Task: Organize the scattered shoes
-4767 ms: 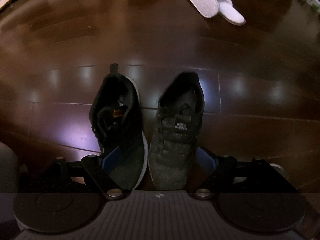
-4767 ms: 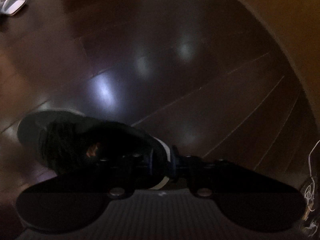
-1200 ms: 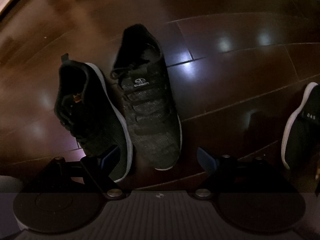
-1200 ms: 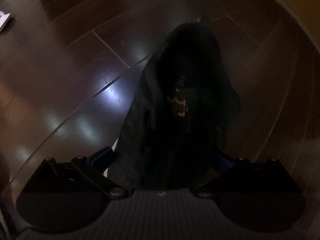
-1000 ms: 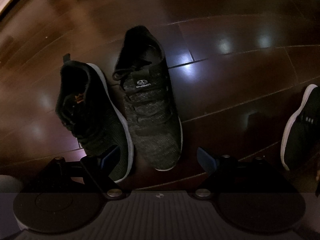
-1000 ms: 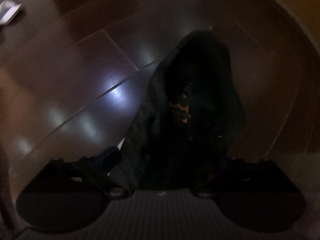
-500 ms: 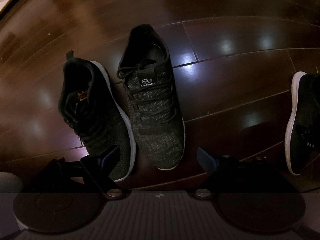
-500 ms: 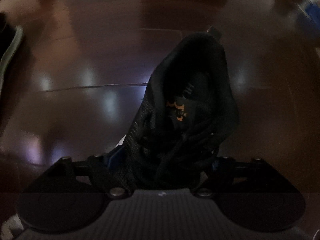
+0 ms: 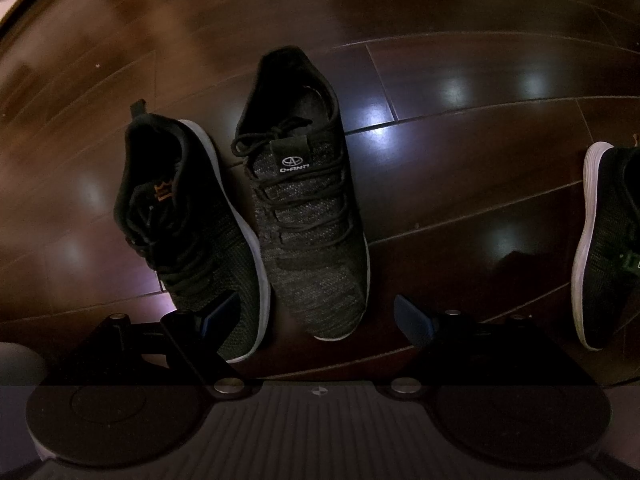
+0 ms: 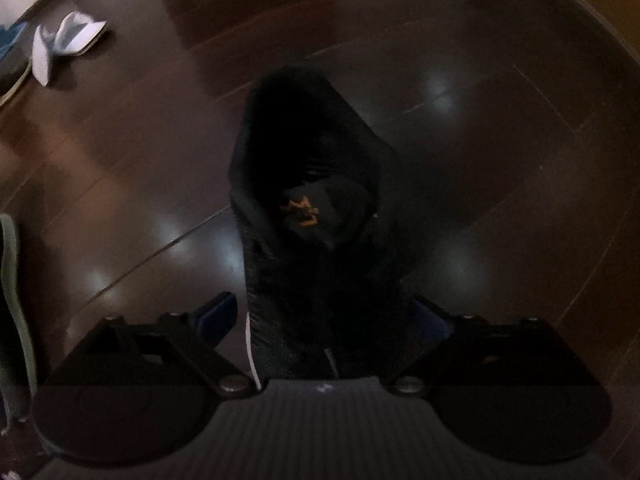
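- Spreading under both views is a dark brown glossy plank floor [image 9: 460, 208], with pale light patches reflected on it.
- A grey-black knit sneaker with a white tongue logo [image 9: 308, 216] lies on the floor, toe toward the left-wrist camera, just beside a black knit sneaker with a white sole and an orange crown mark [image 9: 188, 224]; their inner edges look to be touching near the toes.
- Another dark knit sneaker with a white sole [image 9: 604, 240] sits at the right edge of the left-wrist view, well apart from that pair.
- The left gripper [image 9: 316, 316] hangs over the toes of the pair with its blue-padded fingers spread wide, holding nothing.
- The right gripper [image 10: 328, 320] has a black sneaker with an orange crown on its tongue [image 10: 312, 208] between its fingers by the toe end; the right finger looks pressed against the shoe, but a gap shows at the left one, so I cannot tell whether the grip is closed.
- White flat slippers [image 10: 64, 44] lie far off at the upper left of the right-wrist view.
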{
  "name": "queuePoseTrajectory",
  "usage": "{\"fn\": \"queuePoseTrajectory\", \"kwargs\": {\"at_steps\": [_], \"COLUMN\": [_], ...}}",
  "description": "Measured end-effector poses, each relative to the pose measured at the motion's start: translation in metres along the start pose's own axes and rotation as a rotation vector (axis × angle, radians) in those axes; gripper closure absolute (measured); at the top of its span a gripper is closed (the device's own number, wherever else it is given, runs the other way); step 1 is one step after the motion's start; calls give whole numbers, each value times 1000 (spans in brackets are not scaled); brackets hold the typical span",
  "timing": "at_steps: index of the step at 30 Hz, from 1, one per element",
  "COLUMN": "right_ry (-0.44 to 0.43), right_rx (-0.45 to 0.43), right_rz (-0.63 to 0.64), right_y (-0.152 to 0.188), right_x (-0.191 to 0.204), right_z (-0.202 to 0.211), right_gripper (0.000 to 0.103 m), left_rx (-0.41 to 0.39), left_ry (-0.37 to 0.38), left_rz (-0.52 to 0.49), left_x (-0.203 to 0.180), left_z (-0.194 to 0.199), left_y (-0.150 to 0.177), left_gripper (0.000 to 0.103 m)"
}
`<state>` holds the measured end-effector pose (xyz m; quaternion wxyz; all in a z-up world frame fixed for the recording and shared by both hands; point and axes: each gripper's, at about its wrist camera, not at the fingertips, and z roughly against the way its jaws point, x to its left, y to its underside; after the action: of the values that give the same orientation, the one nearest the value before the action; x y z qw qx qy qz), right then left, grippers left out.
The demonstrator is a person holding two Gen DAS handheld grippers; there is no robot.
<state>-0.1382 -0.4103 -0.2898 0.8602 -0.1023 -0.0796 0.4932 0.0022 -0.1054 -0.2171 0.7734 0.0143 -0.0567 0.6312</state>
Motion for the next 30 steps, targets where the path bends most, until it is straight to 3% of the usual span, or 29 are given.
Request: {"fn": "queuePoseTrajectory", "kwargs": {"at_steps": [6,13,20,30], "right_ry": [53,31,10,-12], "right_rx": [-20,-13,-4,12], "right_rz": [2,18,15,-14], "right_y": [14,7,2,-15], "right_x": [32,24,13,4], "right_z": [8,-1,-1,14], "right_gripper": [15,16,34,39], "left_rx": [1,4,-6,-30], "left_ry": [-8,-7,-12,-25], "left_rz": [9,14,19,64], "left_x": [2,5,9,29], "left_z": [-2,-2,0,11], "left_y": [-1,-3,-2,-2], "left_gripper": [15,15,15,15]}}
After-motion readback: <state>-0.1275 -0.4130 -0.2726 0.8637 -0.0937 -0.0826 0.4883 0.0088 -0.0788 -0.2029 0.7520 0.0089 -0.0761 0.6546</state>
